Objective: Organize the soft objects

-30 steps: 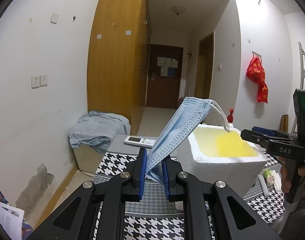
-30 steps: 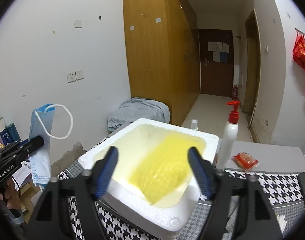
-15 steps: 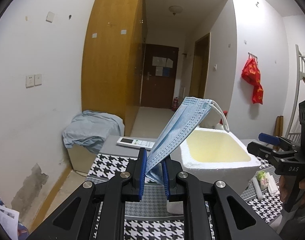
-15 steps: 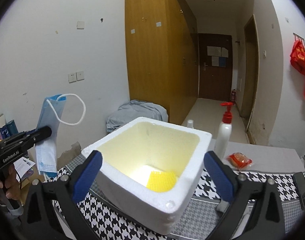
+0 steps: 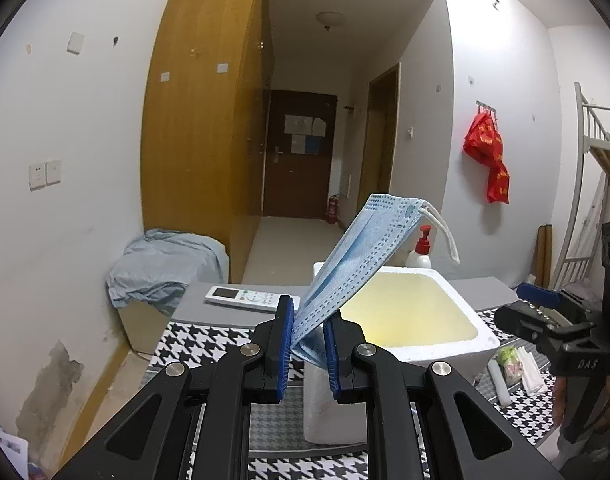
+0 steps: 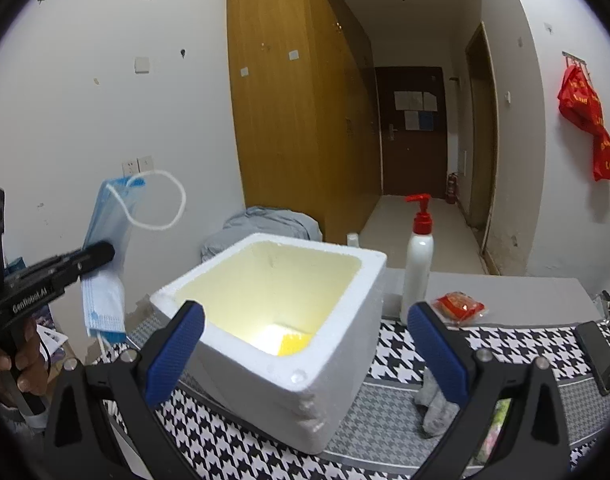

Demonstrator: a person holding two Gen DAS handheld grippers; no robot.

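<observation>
My left gripper [image 5: 308, 342] is shut on a blue face mask [image 5: 357, 252], which stands up and leans right toward the white foam box [image 5: 409, 320]. In the right wrist view the mask [image 6: 105, 264] hangs from the left gripper [image 6: 101, 252] left of the foam box [image 6: 305, 384]. My right gripper [image 6: 305, 352] is open and empty, above the near side of the box. A yellow sponge [image 6: 291, 346] lies on the box floor. A grey sock [image 6: 435, 398] lies on the cloth by the right finger.
A houndstooth cloth [image 6: 505, 344] covers the table. A pump bottle [image 6: 419, 264] and a red packet [image 6: 459, 306] stand behind the box; a phone [image 6: 599, 360] lies far right. A remote [image 5: 245, 298] lies left of the box. Wrapped items [image 5: 513, 364] lie right of the box.
My right gripper has opened wide and drawn back from the box, leaving the yellow sponge inside. My left gripper holds the mask as before, a little closer to the box.
</observation>
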